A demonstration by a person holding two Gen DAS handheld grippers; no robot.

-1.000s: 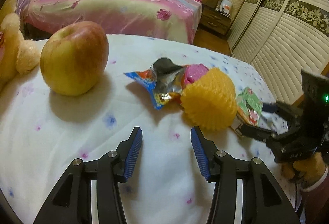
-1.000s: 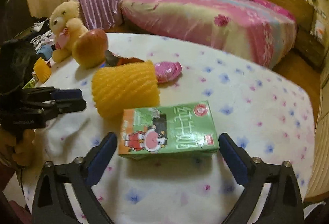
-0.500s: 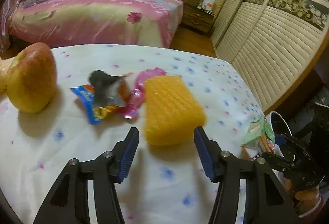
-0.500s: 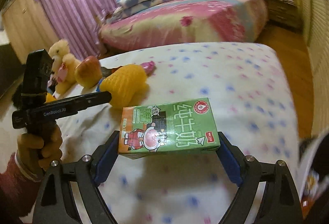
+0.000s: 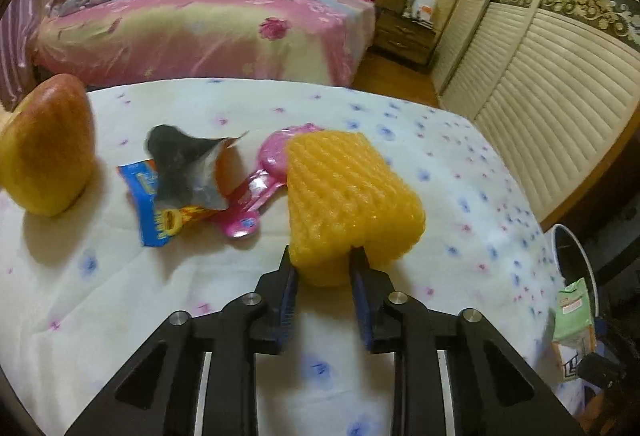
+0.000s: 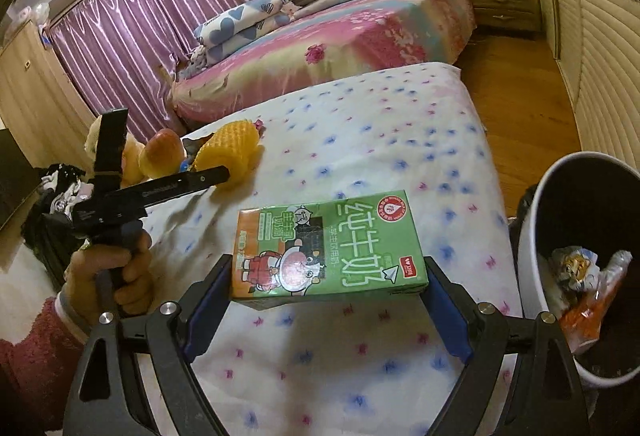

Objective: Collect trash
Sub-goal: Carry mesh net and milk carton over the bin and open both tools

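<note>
L tongs (image 5: 322, 270) have just been closing and now pinch the near corner of the yellow foam net (image 5: 352, 195), blue pads squeezing it from both sides; net lies on the desk (image 5: 120, 316), which is covered w/ a white cloth dotted blue and pink. Just left of the net, touching it: pink wrapper (image 5: 260, 191), then a torn blue/silver snack bag (image 5: 180, 179). Apple (image 5: 46, 145) stands further left, apart from the bag.

R tongs (image 6: 328, 300) clenched on a green milk carton (image 6: 326, 248), gripped lengthwise at its two short ends, printed face up, held above the cloth near the desk's right edge. White bin (image 6: 532, 236) is right beside the carton, off the desk edge, w/ wrappers already inside. Carton not over the bin opening yet.

In the R view the person's hand (image 6: 112, 272), pink sleeve at the wrist, holds the L tool's grip; its tip reaches the net. Behind the apple, a plush toy, partly hidden. Bed (image 6: 340, 35) w/ pink cover and folded bedding stands beyond the desk.
</note>
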